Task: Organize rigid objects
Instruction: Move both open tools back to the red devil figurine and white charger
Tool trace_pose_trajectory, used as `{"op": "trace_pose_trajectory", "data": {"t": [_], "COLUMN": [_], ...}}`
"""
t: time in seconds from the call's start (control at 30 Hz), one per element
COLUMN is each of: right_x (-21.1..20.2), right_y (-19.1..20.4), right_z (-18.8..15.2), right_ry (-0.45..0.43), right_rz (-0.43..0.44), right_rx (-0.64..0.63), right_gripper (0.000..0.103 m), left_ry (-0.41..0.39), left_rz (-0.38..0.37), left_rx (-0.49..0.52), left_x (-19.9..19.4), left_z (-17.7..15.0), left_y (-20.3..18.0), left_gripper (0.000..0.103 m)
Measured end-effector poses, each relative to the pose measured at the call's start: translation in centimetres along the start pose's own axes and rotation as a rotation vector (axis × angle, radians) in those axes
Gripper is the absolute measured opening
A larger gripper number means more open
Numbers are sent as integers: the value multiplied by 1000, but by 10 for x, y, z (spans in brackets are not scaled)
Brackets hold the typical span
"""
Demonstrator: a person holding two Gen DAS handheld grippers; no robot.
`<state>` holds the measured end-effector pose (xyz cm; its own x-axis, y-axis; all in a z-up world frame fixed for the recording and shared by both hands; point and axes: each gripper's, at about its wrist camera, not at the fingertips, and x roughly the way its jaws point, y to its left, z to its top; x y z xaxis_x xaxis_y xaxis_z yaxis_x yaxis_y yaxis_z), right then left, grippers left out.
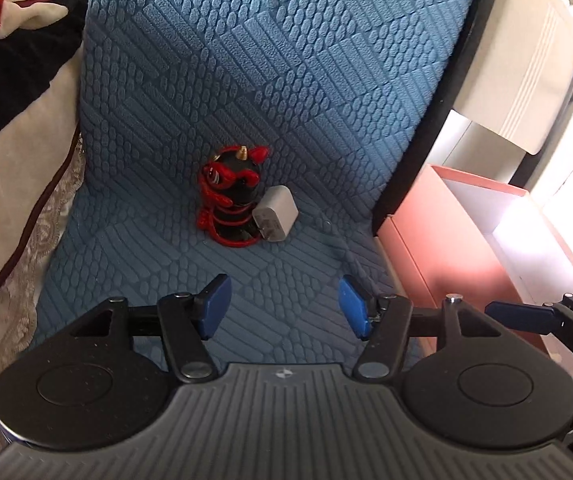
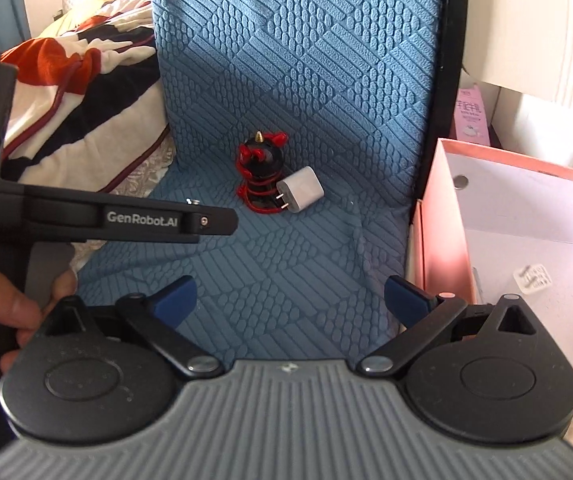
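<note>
On blue quilted cover (image 1: pixel 286 80): figurine (image 1: pixel 232 200) touching charger (image 1: pixel 276 214) (bedding (image 1: pixel 14 60) left, pink box (image 2: pixel 526 220) right); both grippers' jaws wide.

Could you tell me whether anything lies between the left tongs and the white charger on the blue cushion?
Nothing visible does. The left tongs are open, and only bare blue cushion lies between them and the white charger. The charger leans against the red and black figurine on its far left side.
</note>
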<state>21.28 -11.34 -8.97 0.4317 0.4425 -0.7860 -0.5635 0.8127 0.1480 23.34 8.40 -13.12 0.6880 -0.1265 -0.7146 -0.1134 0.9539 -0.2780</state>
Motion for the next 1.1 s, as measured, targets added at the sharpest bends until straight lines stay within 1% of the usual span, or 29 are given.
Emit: {"op": "trace_pose_trajectory", "data": {"t": [0.13,0.2,0.27,0.3,0.33,0.37,0.43,0.5,0.53,0.6,0.7,0.8,0.9,0.97,1.1], "right_x": [10,14,20,26,32,38,49,55,58,61,70,80,88,95,107], "right_y": [-2,-2,0,2,5,8,11,13,14,14,8,1,-4,-9,-14], "right_z": [10,13,16,18,20,22,25,27,28,31,34,38,42,44,48], "right_ry": [2,0,-3,3,13,25,43,51,55,58,73,86,79,78,80], "right_rz": [-1,-1,-10,-12,-9,-9,-3,10,14,21,59,66,67,55,51], "right_rx": [-10,-19,-23,-29,-38,-45,-52,-52,-53,-52,-9,-5,-18,-13,-1], "right_gripper": [99,99,99,98,93,88,85,80,75,75,75,73,70,63,54], "left_ry": [1,-2,5,6,6,6,6,14,22,32,33,53,74,79,78], "left_rz": [23,18,38,36,35,45,78,74,69,74,89,66,36,15,-11], "left_rx": [8,-8,-37,-53,-62,-59,-39,-29,-24,-4,26,5,-24,-41,-45], "left_x": [13,19,25,29,31,33,38,44,47,55,61,69,78,81,88], "left_z": [9,15,22,26,29,32,36,39,41,44,47,50,55,57,61], "left_y": [5,13,22,26,29,30,31,31,32,32,33,40,44,47,47], "left_gripper": [67,68,68,68,68,68,68,68,68,68,68,68,68,68,68]}}
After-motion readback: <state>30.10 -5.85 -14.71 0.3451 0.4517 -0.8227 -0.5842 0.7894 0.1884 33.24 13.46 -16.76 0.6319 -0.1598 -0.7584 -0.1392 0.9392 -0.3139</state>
